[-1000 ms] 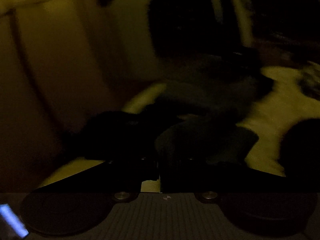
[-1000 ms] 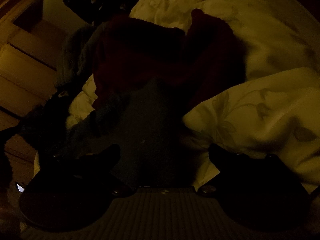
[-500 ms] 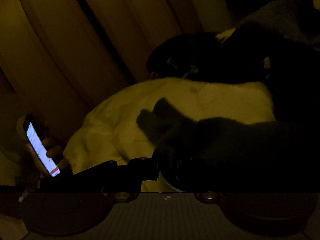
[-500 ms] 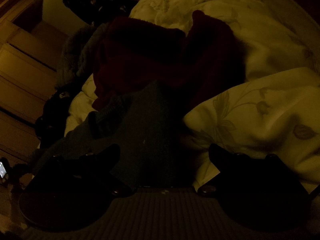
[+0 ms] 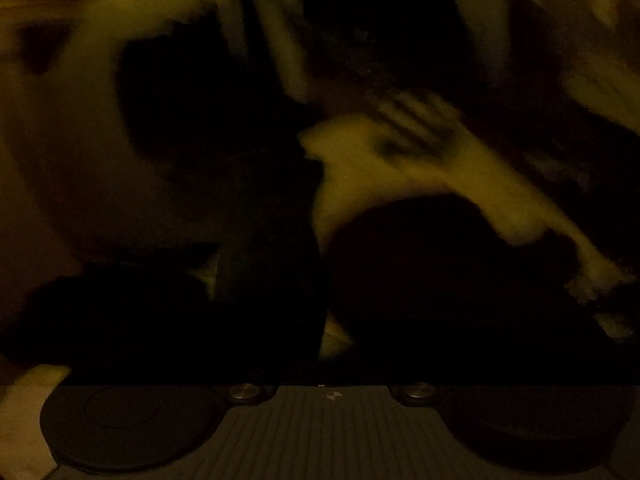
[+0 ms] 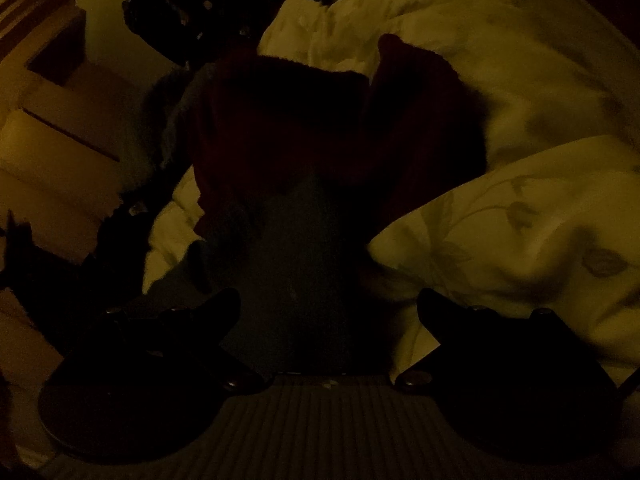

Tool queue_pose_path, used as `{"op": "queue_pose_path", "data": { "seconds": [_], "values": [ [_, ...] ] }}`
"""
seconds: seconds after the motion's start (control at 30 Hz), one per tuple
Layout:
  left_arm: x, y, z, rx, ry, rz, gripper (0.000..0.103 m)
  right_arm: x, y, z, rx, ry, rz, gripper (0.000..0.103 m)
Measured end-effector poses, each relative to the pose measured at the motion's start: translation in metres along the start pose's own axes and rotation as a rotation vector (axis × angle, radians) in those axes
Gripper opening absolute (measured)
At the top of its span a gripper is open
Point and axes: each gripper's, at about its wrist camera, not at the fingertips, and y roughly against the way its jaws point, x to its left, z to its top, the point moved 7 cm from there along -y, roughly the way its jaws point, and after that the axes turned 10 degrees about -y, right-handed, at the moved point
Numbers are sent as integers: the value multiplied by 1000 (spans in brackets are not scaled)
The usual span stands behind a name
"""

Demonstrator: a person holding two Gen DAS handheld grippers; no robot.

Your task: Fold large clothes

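Observation:
In the right wrist view a grey garment point(image 6: 304, 256) lies on the bed, running up to a dark red garment point(image 6: 280, 120). My right gripper point(image 6: 328, 308) is open, its fingers wide apart on either side of the grey cloth and not pressing on it. The left wrist view is dark and smeared by motion. There my left gripper point(image 5: 280, 316) has its jaws opening, with the dark fingers point(image 5: 120, 312) spread to the sides. A dark strip of cloth point(image 5: 272, 256) hangs between them. I cannot tell whether it touches a pad.
A pale floral duvet point(image 6: 520, 220) covers the bed, bunched into a ridge at the right. Wooden drawers point(image 6: 60, 140) stand at the left. A dark patterned cloth point(image 6: 172, 4) lies at the far end. Pale bedding point(image 5: 380, 168) shows blurred ahead of the left gripper.
The left view swung from a wall and a hand holding a lit phone back over the bed. Its fingers, earlier closed on dark cloth, now stand apart. The right gripper kept still.

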Motion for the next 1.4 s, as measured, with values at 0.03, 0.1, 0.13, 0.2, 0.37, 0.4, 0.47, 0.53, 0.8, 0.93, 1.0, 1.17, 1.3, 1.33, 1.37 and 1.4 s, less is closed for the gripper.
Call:
{"op": "queue_pose_path", "data": {
  "seconds": [0.03,0.1,0.13,0.2,0.37,0.4,0.47,0.53,0.8,0.93,1.0,1.17,1.3,1.33,1.37,1.4],
  "values": [
    [-34,-14,-8,40,-44,-48,103,-1,3,1,-5,-7,7,95],
    [-94,-38,-30,106,-151,-100,103,-2,8,3,-19,-14,17,95],
    [-111,-45,-40,120,-179,-106,103,-3,10,3,-25,-16,22,95],
    [-129,-51,-59,145,-169,-129,103,-4,15,4,-39,-25,36,95],
    [-88,-34,-85,147,17,-149,103,-4,15,6,-38,-30,43,95],
    [-77,-28,-89,141,47,-128,103,-3,15,6,-38,-23,38,95],
    [-43,-14,-102,126,108,-49,103,1,15,4,-49,-7,38,95],
    [-6,-1,-119,130,160,109,103,8,21,4,-85,27,64,95],
    [74,-4,-190,295,327,415,103,71,20,-1,63,75,313,88],
    [67,-29,-227,340,472,319,103,114,-19,-6,200,101,279,88],
    [65,-29,-237,318,513,324,103,122,-53,-9,236,116,216,85],
    [65,-29,-245,292,545,306,103,98,-128,-18,297,22,72,69],
    [65,-33,-255,290,597,290,103,87,-150,-29,334,-69,143,65],
    [64,-33,-257,291,603,288,103,88,-153,-30,334,-69,143,63],
    [63,-33,-258,291,605,288,103,88,-155,-31,331,-58,142,58],
    [64,-35,-259,291,606,289,103,94,-154,-32,330,-43,141,43]
  ]
}}
